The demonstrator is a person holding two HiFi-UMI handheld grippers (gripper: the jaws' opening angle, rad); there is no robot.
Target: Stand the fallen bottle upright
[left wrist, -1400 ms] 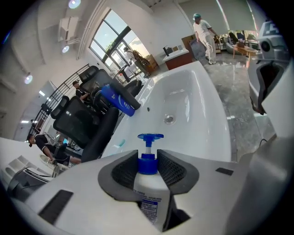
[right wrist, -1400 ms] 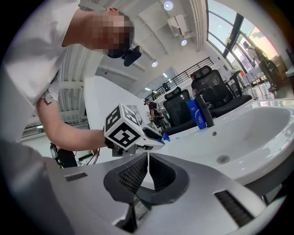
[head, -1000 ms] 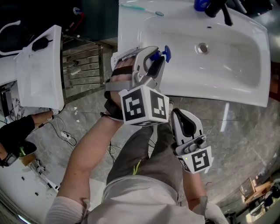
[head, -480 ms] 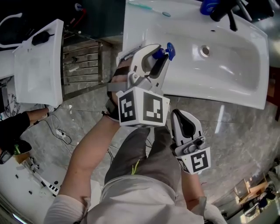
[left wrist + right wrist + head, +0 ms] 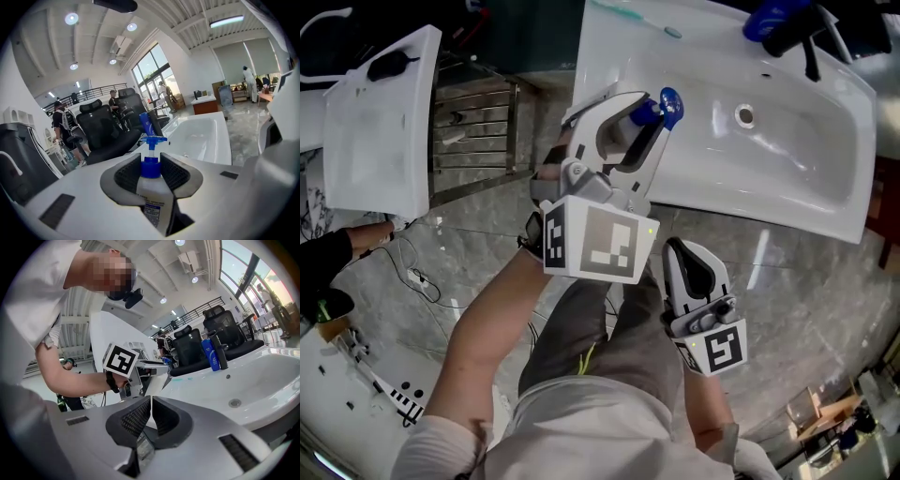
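Observation:
The white pump bottle [image 5: 153, 197] with a blue pump head [image 5: 664, 103] sits between the jaws of my left gripper [image 5: 642, 117], which is shut on its neck. The bottle lies along the jaws, and its pump pokes out past the fingertips, over the front rim of the white sink [image 5: 806, 150]. In the left gripper view the pads [image 5: 129, 174] press on both sides of the blue collar. My right gripper [image 5: 682, 248] hangs lower, in front of the sink and over the floor. Its jaws [image 5: 150, 414] are shut with nothing between them.
A blue bottle [image 5: 769, 17] and a dark bottle [image 5: 799, 36] stand at the sink's back edge, with a teal toothbrush [image 5: 623, 11] at the back left. The drain [image 5: 744, 115] lies mid-basin. A second white basin [image 5: 380, 131] and a metal rack [image 5: 478, 122] are at the left.
My left gripper has lifted the bottle and rolled, carrying the pump head further over the sink's rim. The right gripper has shifted only slightly.

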